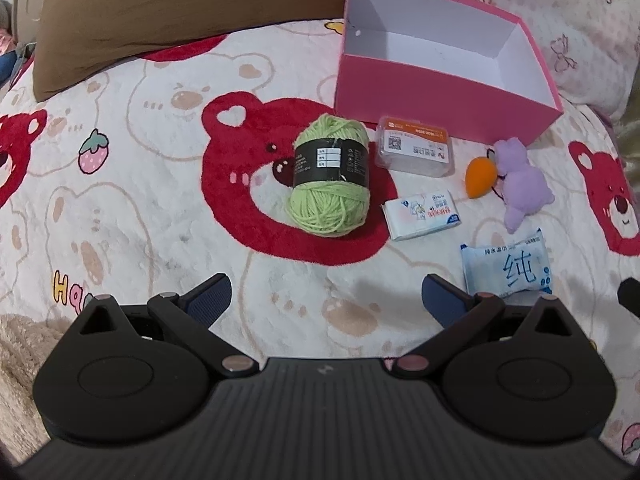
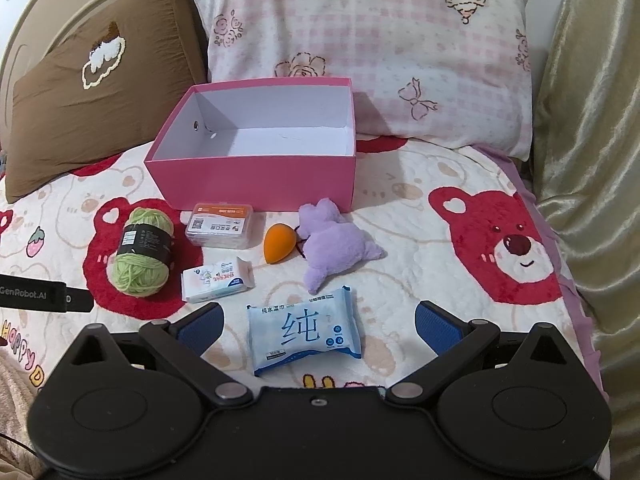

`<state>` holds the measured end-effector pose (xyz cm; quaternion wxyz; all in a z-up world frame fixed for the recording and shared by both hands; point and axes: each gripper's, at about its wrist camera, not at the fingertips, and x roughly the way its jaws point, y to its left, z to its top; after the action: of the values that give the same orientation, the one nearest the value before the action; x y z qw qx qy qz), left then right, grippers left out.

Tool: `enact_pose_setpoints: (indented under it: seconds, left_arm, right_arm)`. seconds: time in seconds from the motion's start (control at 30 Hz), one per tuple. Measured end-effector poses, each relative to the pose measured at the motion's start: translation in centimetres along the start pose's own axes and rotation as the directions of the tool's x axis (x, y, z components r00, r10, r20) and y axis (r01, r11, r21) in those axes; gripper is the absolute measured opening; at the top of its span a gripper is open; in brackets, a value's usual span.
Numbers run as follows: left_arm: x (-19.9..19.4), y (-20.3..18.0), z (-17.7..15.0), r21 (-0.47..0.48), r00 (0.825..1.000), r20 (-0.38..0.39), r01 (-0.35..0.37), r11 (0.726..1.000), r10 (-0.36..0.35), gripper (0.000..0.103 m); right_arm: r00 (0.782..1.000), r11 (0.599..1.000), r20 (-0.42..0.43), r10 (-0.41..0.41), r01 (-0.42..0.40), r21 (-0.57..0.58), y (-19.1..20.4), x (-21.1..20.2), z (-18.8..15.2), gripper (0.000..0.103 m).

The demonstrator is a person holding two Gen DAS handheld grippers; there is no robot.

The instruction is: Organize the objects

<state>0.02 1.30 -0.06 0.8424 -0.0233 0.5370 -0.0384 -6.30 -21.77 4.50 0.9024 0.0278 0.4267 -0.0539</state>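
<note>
Wet-wipe pack (image 2: 305,329), nearest of the scattered objects: glossy pale-blue plastic pillow with crimped ends, lying flat on the plush bedspread (image 2: 420,216) just ahead of the right tool (image 2: 318,322), between its ribbed blue pads (image 2: 434,326) but touching neither. Right tool spread wide, holding nothing. Left tool (image 1: 328,300) likewise spread apart and empty, above bare fleece printed with red bears.

Next out, a small tissue packet (image 2: 218,280): soft white rectangle, one end flap lifted. Just left of it, a skein of light-green yarn (image 2: 142,258), fuzzy and oval, banded by a black paper label. Right of the packet, an orange teardrop sponge (image 2: 278,246), smooth and matte, touching a lilac plush toy (image 2: 334,246) with limp furry limbs.

Beyond the packet, a clear rigid plastic case (image 2: 222,224) with rounded corners and an orange-and-white label, lying close before the box.

Farther back, an open pink cardboard box (image 2: 256,180), rectangular, white inside, no contents seen.

Farthest, a wrinkled brown cushion (image 2: 92,112) with embroidered motif and a pink-checked pillow (image 2: 380,48), both propped behind the box.
</note>
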Motion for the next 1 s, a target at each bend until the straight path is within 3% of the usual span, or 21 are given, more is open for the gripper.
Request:
enact_pose_setpoints:
  seconds: [1.0]
  left_arm:
    - [-0.19, -0.18, -0.03, 0.021, 1.000, -0.016, 0.016, 1.000, -0.016, 0.103]
  right_arm:
    - [1.000, 1.000, -0.006, -0.007, 0.007, -0.010, 0.10, 0.08, -0.12, 0.103]
